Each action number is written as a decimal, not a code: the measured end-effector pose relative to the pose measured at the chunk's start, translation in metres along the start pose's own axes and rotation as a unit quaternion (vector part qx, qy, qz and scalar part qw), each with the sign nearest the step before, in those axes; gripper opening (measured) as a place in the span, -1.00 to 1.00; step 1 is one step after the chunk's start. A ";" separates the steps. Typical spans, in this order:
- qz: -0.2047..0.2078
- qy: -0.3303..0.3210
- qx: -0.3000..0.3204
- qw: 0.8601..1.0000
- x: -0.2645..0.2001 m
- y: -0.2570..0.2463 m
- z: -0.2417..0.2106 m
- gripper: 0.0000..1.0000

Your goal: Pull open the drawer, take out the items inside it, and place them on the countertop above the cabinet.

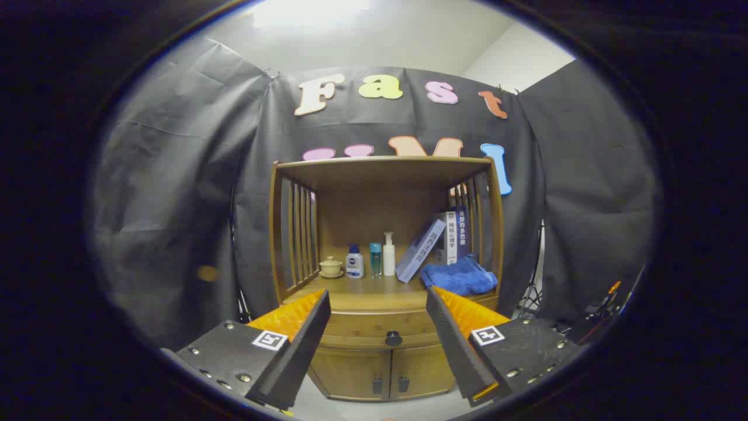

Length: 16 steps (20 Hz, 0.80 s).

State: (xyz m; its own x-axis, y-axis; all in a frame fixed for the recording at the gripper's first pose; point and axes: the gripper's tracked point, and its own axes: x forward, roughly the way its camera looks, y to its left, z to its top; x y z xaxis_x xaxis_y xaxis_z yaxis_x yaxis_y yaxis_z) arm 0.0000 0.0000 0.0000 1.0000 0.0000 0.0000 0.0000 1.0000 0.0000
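Observation:
A wooden cabinet (383, 175) stands ahead of me against the black cloth. Its drawer (362, 327) is closed, with a dark round knob (393, 338) at the front, seen between my fingers and some way beyond them. My gripper (378, 301) is open, with nothing between the fingers. The countertop (374, 292) above the drawer carries a small lidded cup (331, 267), a white-and-blue bottle (354, 261), a slim teal bottle (375, 259), a white pump bottle (388, 254), leaning books (435, 244) and a folded blue towel (459, 276). The drawer's contents are hidden.
Below the drawer are two cabinet doors (383, 371) with small dark handles. Slatted side rails (299, 234) and a top shelf (383, 166) enclose the countertop. A tripod stand (529, 301) and dark equipment (602, 310) sit to the cabinet's right.

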 end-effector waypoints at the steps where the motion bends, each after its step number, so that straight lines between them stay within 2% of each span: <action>1: -0.001 0.001 -0.002 1.000 0.000 0.000 -0.002 0.97; 16: 0.001 0.009 -0.002 1.000 0.000 0.004 -0.015 0.97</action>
State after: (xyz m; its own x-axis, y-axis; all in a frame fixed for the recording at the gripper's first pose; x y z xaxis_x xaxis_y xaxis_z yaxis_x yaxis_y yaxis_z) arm 0.0000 0.0043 -0.0147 0.9998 0.0013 -0.0174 -0.0013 1.0000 -0.0034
